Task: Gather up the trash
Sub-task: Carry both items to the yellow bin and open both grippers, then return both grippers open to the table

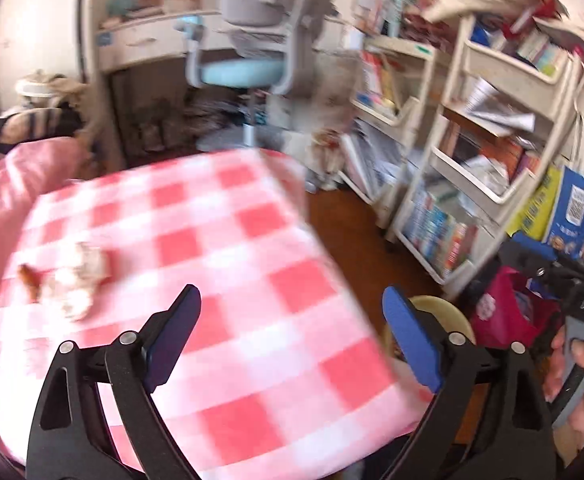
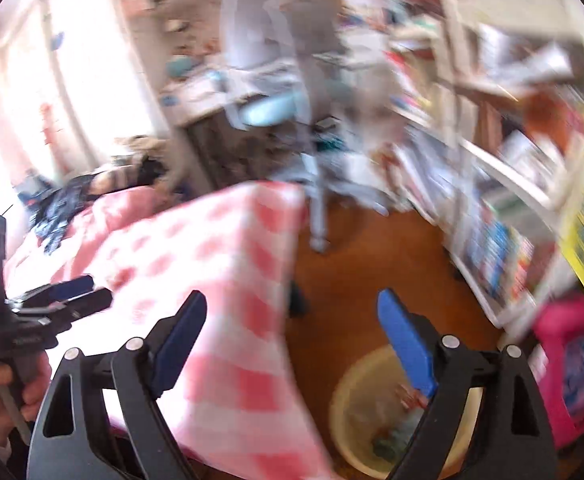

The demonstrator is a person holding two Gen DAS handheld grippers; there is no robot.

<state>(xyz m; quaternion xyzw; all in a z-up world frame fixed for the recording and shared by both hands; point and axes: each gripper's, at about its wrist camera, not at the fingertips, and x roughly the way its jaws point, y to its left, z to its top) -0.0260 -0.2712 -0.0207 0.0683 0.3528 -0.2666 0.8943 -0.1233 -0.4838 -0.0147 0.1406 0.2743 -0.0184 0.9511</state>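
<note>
Crumpled white paper trash (image 1: 80, 280) and a brown scrap (image 1: 28, 280) lie on the red-and-white checked cloth (image 1: 220, 264) at the left. My left gripper (image 1: 292, 308) is open and empty above the cloth, to the right of the trash. My right gripper (image 2: 292, 320) is open and empty over the cloth's edge and the wooden floor. A cream waste bin (image 2: 356, 420) with some trash inside stands on the floor below its right finger; its rim (image 1: 440, 308) shows in the left wrist view. The left gripper (image 2: 72, 292) shows at the left of the right wrist view.
Both views are motion-blurred. A grey-and-blue desk chair (image 1: 260, 60) stands beyond the table. White shelves (image 1: 488, 140) full of books line the right side. A pink bag (image 1: 508, 312) sits near the bin. A pink blanket (image 1: 16, 184) lies at the left.
</note>
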